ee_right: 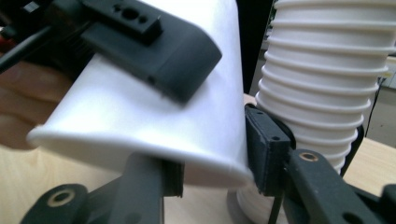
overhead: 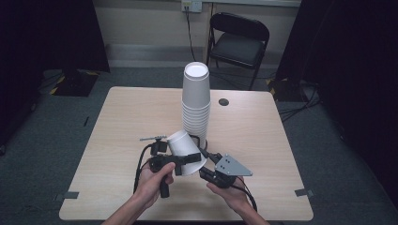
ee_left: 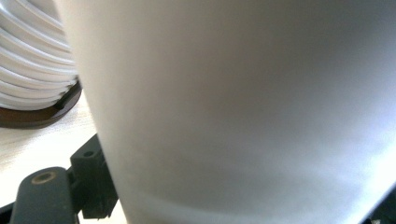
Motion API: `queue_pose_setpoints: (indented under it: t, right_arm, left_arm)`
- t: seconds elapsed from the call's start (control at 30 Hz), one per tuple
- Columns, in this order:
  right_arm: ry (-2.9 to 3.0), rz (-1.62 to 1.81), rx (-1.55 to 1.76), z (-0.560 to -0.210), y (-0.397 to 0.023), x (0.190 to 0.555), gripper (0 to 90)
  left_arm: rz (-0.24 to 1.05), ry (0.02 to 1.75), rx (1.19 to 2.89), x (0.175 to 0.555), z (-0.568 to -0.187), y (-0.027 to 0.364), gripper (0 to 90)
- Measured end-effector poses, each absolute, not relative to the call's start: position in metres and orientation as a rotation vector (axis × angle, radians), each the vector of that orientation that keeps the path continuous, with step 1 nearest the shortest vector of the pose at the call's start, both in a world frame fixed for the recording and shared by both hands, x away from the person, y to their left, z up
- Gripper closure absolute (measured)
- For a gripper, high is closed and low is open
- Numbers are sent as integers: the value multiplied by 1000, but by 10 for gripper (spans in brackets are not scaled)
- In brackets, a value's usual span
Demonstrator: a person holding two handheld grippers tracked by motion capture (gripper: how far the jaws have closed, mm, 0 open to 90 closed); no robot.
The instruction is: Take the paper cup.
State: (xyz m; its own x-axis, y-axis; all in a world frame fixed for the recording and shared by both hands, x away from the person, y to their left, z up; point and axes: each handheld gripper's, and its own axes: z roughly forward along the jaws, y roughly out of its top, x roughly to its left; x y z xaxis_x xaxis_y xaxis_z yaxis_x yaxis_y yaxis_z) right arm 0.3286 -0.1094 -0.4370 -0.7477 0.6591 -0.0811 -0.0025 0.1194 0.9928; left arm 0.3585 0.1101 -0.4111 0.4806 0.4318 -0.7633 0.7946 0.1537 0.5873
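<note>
Beside one cup stack [overhead: 195,101], both grippers' fingers [ee_right: 268,149] pinch one tilted cup [overhead: 186,151].

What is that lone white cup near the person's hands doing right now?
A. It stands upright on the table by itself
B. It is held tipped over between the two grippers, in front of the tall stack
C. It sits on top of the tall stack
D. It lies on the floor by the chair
B: the single cup is tilted on its side, with the left gripper across its wall and the right gripper at its rim, just in front of the stack of cups.
</note>
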Motion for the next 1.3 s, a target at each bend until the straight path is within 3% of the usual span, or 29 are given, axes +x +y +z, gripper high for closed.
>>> queue_pose_setpoints:
  t: [0.3,0.5,0.9,1.3]
  right_arm:
    - [1885,1691,662,-440,-106,335,687]
    - [1866,1649,643,-441,-107,335,799]
    - [1876,1653,657,-441,-111,335,852]
    - [1930,1598,710,-440,-114,329,868]
  left_arm:
    - [-428,1141,1455,357,-417,107,144]
    - [-413,1119,1459,357,-418,105,128]
    - [-348,1105,1435,362,-419,110,84]
    - [-364,1102,1424,373,-424,118,73]
